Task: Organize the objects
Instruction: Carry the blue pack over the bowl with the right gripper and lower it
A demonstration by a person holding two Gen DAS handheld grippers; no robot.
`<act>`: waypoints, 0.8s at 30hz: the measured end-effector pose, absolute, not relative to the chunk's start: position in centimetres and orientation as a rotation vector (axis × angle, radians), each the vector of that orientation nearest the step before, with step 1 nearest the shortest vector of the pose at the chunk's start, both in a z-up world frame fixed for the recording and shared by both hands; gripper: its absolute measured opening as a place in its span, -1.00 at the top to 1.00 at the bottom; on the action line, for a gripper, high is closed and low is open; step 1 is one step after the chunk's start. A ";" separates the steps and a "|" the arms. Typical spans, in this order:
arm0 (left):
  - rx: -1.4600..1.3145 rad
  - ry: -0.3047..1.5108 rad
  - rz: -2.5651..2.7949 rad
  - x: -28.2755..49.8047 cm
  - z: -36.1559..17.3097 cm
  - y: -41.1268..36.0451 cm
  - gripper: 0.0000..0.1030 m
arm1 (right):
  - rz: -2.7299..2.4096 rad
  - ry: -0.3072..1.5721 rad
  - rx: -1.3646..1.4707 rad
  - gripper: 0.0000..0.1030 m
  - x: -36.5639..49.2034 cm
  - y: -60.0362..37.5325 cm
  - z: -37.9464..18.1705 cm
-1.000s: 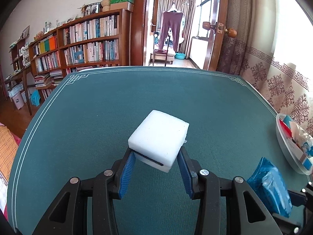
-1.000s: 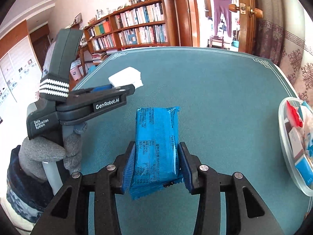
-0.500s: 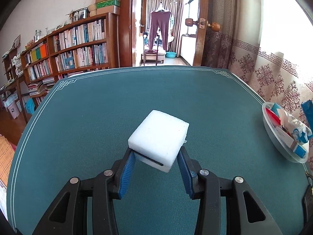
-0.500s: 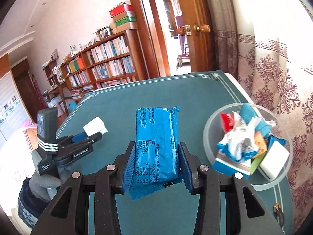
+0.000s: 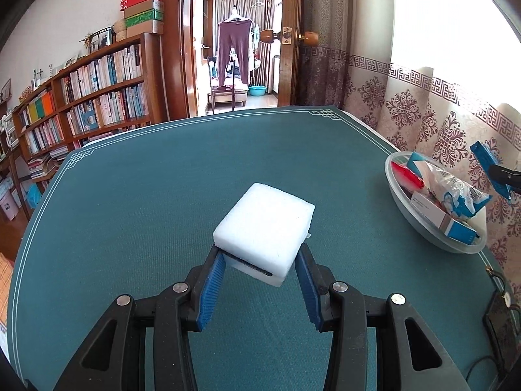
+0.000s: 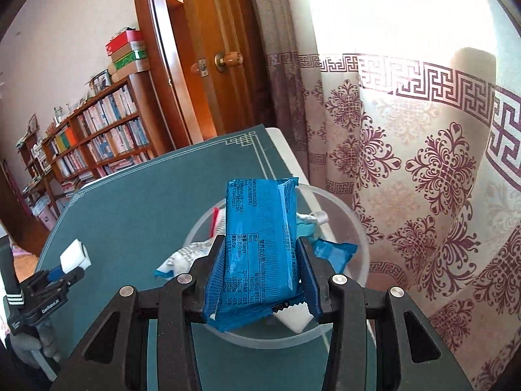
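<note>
My left gripper (image 5: 260, 280) is shut on a white foam block (image 5: 265, 226) and holds it above the teal table (image 5: 146, 202). My right gripper (image 6: 262, 280) is shut on a blue snack packet (image 6: 260, 241) and holds it over a clear plastic bowl (image 6: 355, 224) at the table's right edge. The bowl (image 5: 407, 208) holds several packets and small boxes. The left gripper with the foam block (image 6: 75, 255) shows at the lower left of the right wrist view. The tip of the blue packet (image 5: 488, 163) shows at the right edge of the left wrist view.
A patterned curtain (image 6: 423, 163) hangs right behind the bowl. A bookshelf (image 5: 91, 97) and an open door (image 5: 293, 39) stand beyond the table's far edge. A dark cable and device (image 5: 498, 319) lie at the table's near right corner.
My right gripper has swung right with the blue packet, from beside the left gripper to over the bowl. My left gripper has turned right, so the bowl sits further into its view.
</note>
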State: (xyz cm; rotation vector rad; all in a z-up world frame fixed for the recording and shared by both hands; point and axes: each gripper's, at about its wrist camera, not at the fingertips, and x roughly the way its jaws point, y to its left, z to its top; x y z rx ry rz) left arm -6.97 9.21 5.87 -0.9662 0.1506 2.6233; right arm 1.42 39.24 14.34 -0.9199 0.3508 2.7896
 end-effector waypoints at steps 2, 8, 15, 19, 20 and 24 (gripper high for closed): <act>-0.961 0.161 2.614 -6.7 6.0 9.8 0.09 | 2.760 0.350 -0.928 0.15 1.0 40.6 13.8; -0.940 0.195 2.582 -5.9 6.9 11.9 0.09 | 2.694 0.327 -0.973 0.15 -0.6 43.6 11.3; -0.924 0.218 2.554 -5.4 7.5 13.6 0.09 | 2.674 0.244 -1.026 0.15 -2.5 45.3 9.5; -0.923 0.235 2.543 -5.1 7.5 14.2 0.09 | 2.696 0.203 -1.074 0.15 -3.2 45.0 8.6; -0.922 0.237 2.542 -5.0 7.5 14.4 0.09 | 2.705 0.181 -1.078 0.15 -3.2 44.8 8.5; -0.921 0.230 2.530 -4.9 7.9 14.7 0.09 | 2.728 0.175 -1.095 0.15 -3.3 44.4 8.3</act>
